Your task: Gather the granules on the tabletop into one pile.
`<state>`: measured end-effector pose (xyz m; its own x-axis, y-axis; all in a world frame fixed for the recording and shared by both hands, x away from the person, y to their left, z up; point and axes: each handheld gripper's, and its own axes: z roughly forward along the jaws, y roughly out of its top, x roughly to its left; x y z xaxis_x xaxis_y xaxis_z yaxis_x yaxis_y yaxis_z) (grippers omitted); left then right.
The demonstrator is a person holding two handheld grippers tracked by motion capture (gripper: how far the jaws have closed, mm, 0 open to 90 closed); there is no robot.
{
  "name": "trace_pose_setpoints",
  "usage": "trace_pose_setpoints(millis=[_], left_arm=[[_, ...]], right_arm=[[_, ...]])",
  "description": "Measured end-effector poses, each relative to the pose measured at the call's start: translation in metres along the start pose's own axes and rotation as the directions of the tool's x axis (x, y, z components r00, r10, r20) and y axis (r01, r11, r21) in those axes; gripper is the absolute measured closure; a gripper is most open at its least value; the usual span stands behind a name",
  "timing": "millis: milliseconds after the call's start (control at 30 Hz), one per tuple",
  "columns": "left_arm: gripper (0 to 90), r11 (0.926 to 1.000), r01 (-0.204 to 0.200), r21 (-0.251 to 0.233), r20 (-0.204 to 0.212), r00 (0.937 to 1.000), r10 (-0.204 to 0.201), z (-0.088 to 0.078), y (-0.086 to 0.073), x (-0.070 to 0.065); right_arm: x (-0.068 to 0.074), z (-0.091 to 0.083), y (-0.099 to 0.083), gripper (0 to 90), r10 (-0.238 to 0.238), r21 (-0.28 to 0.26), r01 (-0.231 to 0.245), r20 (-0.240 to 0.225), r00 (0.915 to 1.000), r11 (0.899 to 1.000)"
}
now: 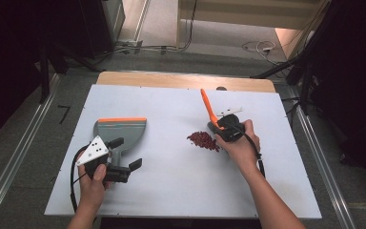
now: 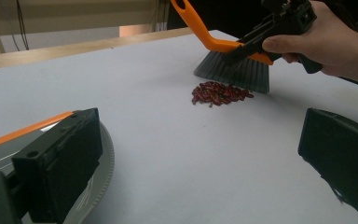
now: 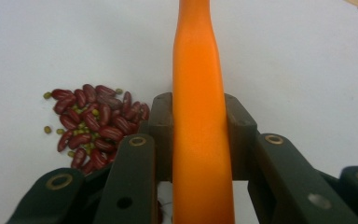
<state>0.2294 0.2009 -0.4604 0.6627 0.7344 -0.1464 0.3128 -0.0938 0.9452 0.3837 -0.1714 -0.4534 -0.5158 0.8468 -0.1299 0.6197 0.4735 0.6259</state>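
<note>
Red beans [image 1: 203,140] lie just left of the brush [image 1: 211,110] clamped in the right gripper [image 1: 225,129], dustpan [image 1: 120,131] far left by the open left gripper [image 1: 124,160].

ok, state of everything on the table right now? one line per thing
brush: held by its orange handle, bristles down on the table beside the beans
beans: loose pile of red beans with a few small green ones, unswept
dustpan: flat on the table, no beans visible in it
right gripper: shut on the brush handle
left gripper: open, holding nothing, over the dustpan's handle end
</note>
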Motion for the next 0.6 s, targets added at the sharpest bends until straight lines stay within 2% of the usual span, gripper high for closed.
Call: trace_pose_setpoints(millis=[267,600], left_arm=[[0.4,1.0000,0.003,-0.007,-0.002,1.0000,-0.003,-0.001,0.000,0.001],[0.4,1.0000,0.003,-0.007,-0.003,1.0000,-0.003,-0.001,0.000,0.001]], right_arm=[[0.008,0.001,0.005,68.6,-0.010,-0.007,0.009,-0.019,0.9998,1.000],[0.000,-0.009,0.007,68.6,0.005,-0.037,-0.006,-0.033,0.9994,0.999]])
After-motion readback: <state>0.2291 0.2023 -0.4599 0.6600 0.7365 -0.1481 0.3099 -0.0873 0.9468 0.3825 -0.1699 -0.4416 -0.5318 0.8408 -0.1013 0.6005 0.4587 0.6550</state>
